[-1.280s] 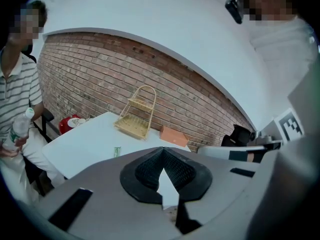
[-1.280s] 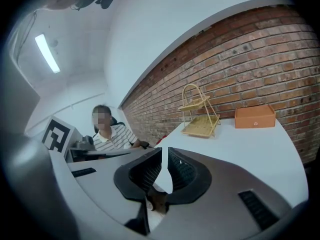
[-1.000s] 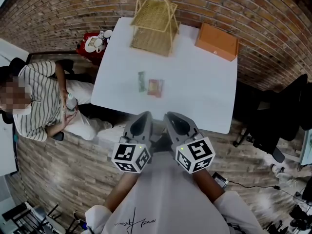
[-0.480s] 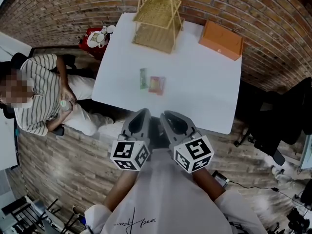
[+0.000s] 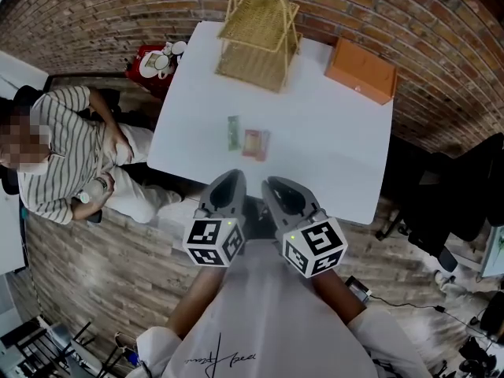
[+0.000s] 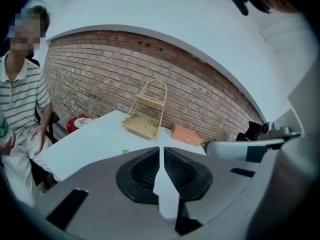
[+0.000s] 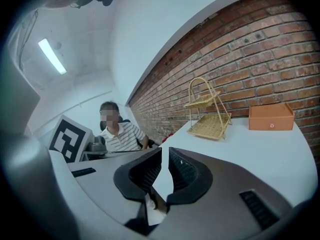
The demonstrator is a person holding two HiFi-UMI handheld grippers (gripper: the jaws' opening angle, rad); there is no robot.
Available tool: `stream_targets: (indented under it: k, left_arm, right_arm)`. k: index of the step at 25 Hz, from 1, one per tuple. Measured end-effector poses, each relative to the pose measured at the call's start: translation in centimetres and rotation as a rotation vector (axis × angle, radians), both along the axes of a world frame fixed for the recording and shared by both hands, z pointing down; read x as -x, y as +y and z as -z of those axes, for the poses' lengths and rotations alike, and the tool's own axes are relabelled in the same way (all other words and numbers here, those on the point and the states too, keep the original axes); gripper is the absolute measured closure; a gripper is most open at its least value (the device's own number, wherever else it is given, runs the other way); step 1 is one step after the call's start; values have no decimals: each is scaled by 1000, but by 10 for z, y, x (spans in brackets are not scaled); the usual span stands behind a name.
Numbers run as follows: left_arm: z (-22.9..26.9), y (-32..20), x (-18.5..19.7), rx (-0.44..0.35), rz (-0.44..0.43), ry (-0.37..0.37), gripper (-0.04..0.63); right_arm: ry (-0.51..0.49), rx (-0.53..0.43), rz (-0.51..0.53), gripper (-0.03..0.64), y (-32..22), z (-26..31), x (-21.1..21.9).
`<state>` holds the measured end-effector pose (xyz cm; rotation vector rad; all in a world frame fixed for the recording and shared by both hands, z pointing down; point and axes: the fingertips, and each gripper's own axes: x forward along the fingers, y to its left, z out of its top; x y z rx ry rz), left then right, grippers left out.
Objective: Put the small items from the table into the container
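Note:
Two small packets lie side by side on the white table (image 5: 331, 148): a green one (image 5: 232, 132) and a pink-orange one (image 5: 254, 143). At the table's far edge stands a two-tier wicker basket (image 5: 258, 38), also seen from the left gripper (image 6: 145, 115) and the right gripper (image 7: 207, 116). My left gripper (image 5: 228, 187) and right gripper (image 5: 277, 189) hover close together at the near table edge, short of the packets. Both are shut with nothing between the jaws. The green packet (image 6: 125, 152) just peeks over the left jaws.
An orange box (image 5: 362, 69) sits at the table's far right corner. A person in a striped shirt (image 5: 63, 156) sits left of the table, holding a bottle. A red item with cups (image 5: 153, 63) stands at the far left; black chairs (image 5: 457, 203) stand to the right.
My left gripper has edged slightly toward the table; the right has stayed put. The seated person has lowered the bottle toward the lap.

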<state>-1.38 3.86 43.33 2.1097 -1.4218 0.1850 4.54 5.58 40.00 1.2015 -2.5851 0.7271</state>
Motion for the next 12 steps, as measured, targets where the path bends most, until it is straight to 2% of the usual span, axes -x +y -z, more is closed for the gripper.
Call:
stream_targets:
  k: [12]
  left_arm:
    - [-56,-48,17,115,29,-57,583]
  right_arm:
    - [33,47,-20,594,-28,-12,0]
